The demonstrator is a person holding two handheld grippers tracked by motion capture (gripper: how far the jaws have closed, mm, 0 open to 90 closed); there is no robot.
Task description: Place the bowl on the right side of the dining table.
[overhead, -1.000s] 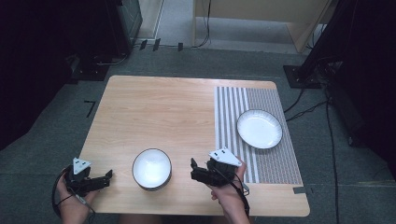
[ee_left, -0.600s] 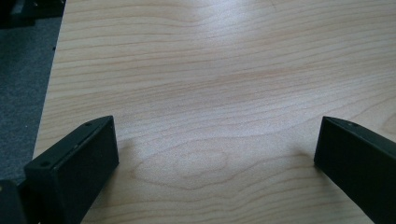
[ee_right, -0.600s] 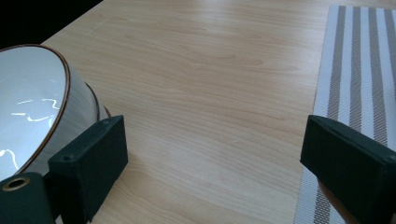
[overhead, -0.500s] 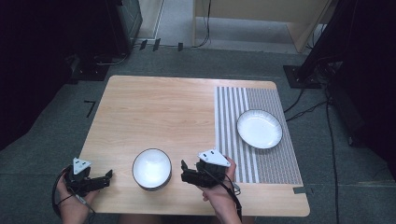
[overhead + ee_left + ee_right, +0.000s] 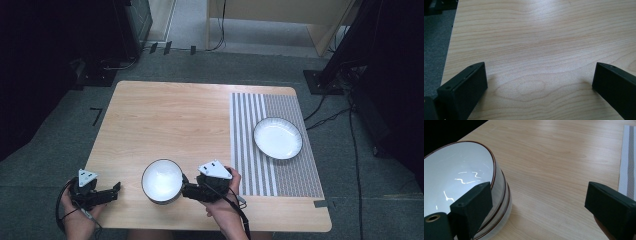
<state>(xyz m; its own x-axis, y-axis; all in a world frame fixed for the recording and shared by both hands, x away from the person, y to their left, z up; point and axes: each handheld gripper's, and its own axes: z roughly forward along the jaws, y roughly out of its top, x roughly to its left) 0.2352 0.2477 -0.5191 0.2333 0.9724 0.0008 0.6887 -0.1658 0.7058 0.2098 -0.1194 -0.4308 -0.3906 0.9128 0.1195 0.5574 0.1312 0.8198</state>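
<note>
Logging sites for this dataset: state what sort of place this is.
Probably a lab or recording workspace set up as a dining spot: a wooden table on grey carpet, a striped placemat with a plate, cables across the floor.

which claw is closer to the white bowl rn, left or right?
Right. The right claw sits right at the bowl, jaws open, one jaw over its rim in the right gripper view. The left claw rests apart, open over bare table.

My left gripper [image 5: 107, 192]: black body, grey three-cornered plate on top, thin black cable looping by my hand. My right gripper [image 5: 537, 205]: same black build, blocky matte jaws, a screw hole, brass-ringed socket at its base.
</note>
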